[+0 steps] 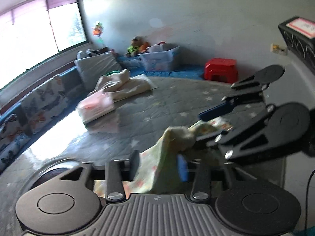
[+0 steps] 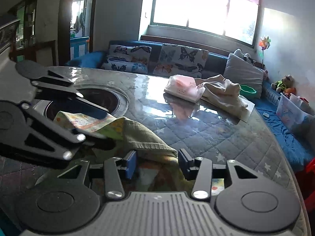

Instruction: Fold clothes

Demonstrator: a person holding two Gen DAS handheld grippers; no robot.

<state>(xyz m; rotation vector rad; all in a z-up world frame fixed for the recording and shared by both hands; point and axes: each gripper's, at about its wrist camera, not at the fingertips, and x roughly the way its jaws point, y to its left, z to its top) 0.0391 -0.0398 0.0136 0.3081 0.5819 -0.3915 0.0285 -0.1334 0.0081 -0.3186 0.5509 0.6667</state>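
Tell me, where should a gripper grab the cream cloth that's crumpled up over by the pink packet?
Probably at the loose edge of the cream cloth that drapes toward the near side of the table, coming in low from there. That edge lies thin and flat, so fingers could slip around it. The bunched middle looks too thick, and the pink packet crowds its left side.

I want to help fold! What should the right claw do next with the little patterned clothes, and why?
Probably close the right claw on the patterned garment. Its jaws stand apart with the ribbed edge between them, while the left claw already seems to grip another part. With both holding, it could be spread flat.
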